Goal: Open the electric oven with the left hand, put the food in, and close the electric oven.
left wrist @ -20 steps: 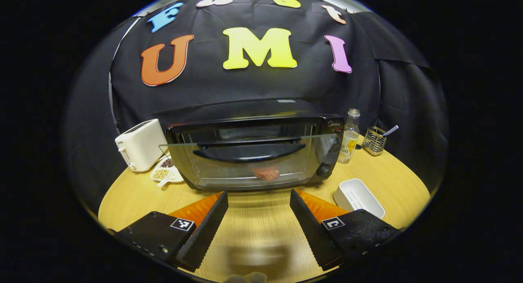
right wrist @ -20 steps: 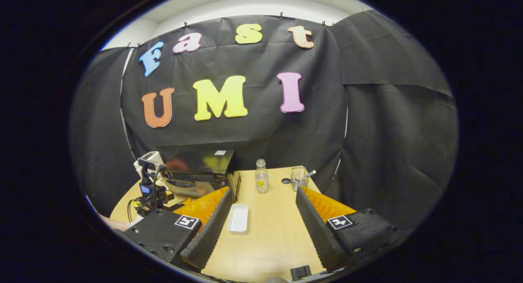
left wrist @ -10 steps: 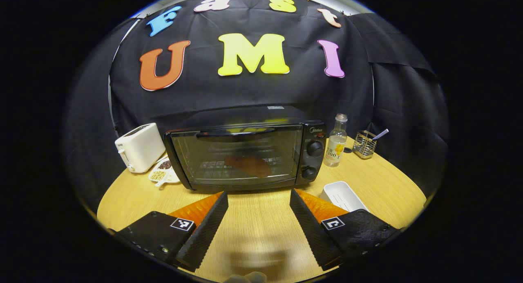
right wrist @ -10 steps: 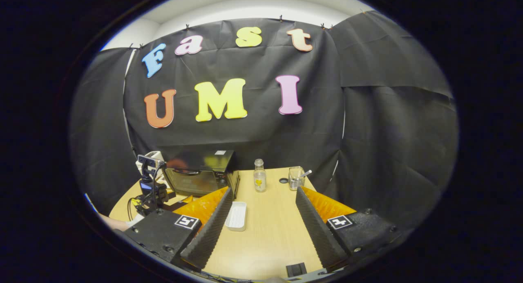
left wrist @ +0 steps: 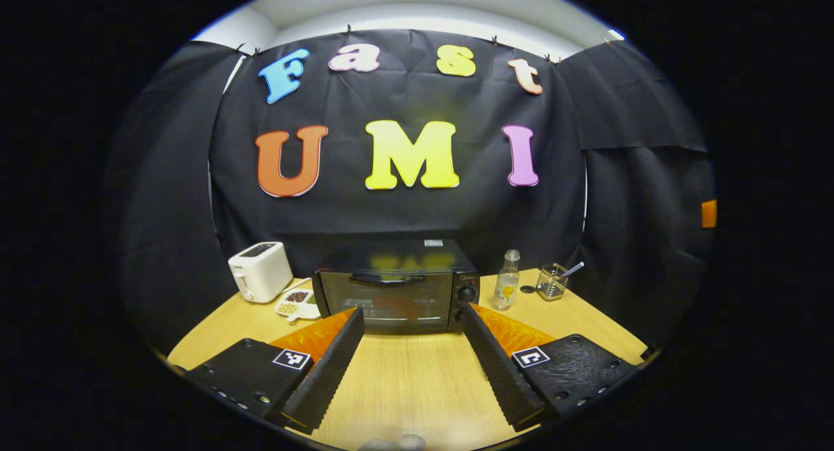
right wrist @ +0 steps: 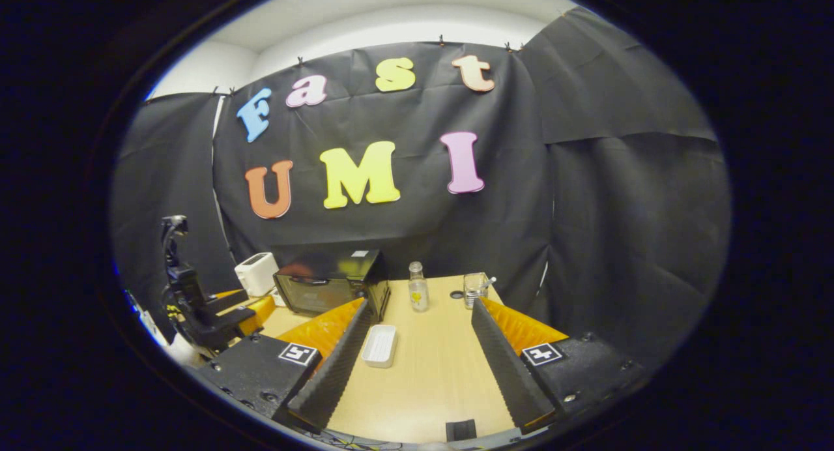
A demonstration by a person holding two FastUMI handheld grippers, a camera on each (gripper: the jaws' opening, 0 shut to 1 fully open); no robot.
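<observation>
The black electric oven (left wrist: pixel 394 288) stands at the back of the round wooden table with its glass door shut; what lies inside is too dim to make out. My left gripper (left wrist: pixel 409 353) hangs open well in front of it, above the table, with nothing between its fingers. In the right gripper view the oven (right wrist: pixel 326 285) is at the left, and my right gripper (right wrist: pixel 415 360) is open over the table's right half. The left gripper (right wrist: pixel 208 314) also shows there, far left, held up off the table.
A white toaster (left wrist: pixel 260 272) and a small dish of beans (left wrist: pixel 296 304) sit left of the oven. A clear bottle (left wrist: pixel 505 288) and a wire holder (left wrist: pixel 552 281) stand to its right. A white tray (right wrist: pixel 380 345) lies on the table ahead of my right gripper.
The oven door swung up from half open to shut. My left gripper then drew back and up, away from the oven. My right gripper barely moved.
</observation>
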